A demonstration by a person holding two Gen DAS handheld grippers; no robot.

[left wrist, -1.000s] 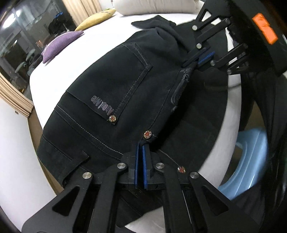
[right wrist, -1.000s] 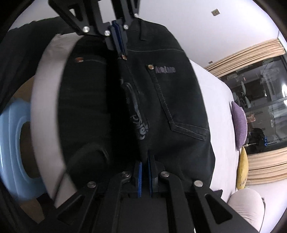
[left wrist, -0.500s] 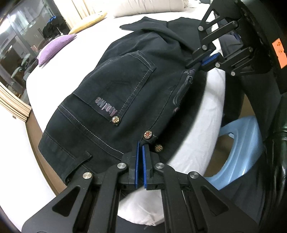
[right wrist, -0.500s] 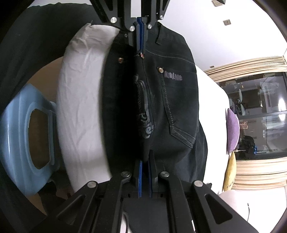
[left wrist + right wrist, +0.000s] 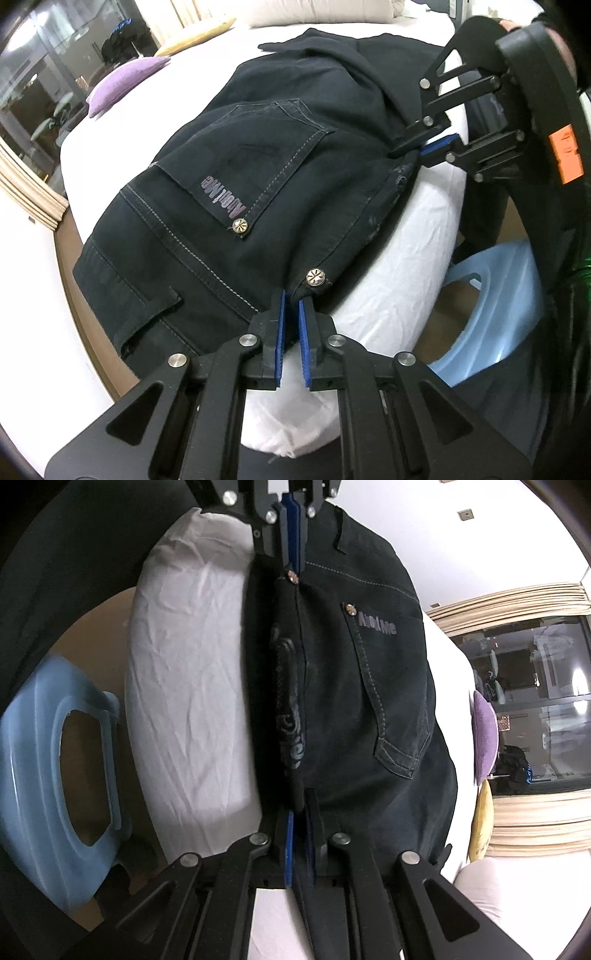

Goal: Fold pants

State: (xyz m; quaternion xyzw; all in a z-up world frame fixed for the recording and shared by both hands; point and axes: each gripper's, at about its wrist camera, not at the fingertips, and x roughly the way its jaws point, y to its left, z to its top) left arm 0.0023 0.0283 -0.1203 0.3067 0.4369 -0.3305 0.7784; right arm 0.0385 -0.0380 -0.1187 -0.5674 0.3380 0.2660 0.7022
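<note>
- While I watch through both wrist cameras, the black denim pants (image 5: 258, 177) lie folded lengthwise on the white-sheeted bed (image 5: 399, 258), with one back pocket (image 5: 251, 155) facing up and its purple lettered label showing.
- Their long folded edge runs along the rounded rim of the bed. The waistband sits at 6 o'clock in the left wrist view and the legs trail off towards 12 o'clock.
- My left gripper (image 5: 291, 306) is at the waistband end, just beside a star-stamped metal rivet (image 5: 316, 277). Its jaws are opening: I see a gap between the blue pads, and the denim edge lies only between their tips, no longer squeezed.
- My right gripper (image 5: 299, 812) is clenched on the pants further down the same folded edge, with dark cloth filling the space between its pads. From the left wrist view it shows at 2 o'clock (image 5: 413, 147), biting the fabric where it bunches.
- From the right wrist view the left gripper (image 5: 291, 550) sits at 12 o'clock, and the fold runs straight between the two tools.
- Beyond the bed's rim, at 4 o'clock in the left wrist view, stands a pale blue plastic stool (image 5: 491, 295).
- Across the bed, at 10 to 11 o'clock, lie a purple cushion (image 5: 122, 85) and a yellow cushion (image 5: 195, 35). A beige pillow (image 5: 317, 11) lies at 12 o'clock.
</note>
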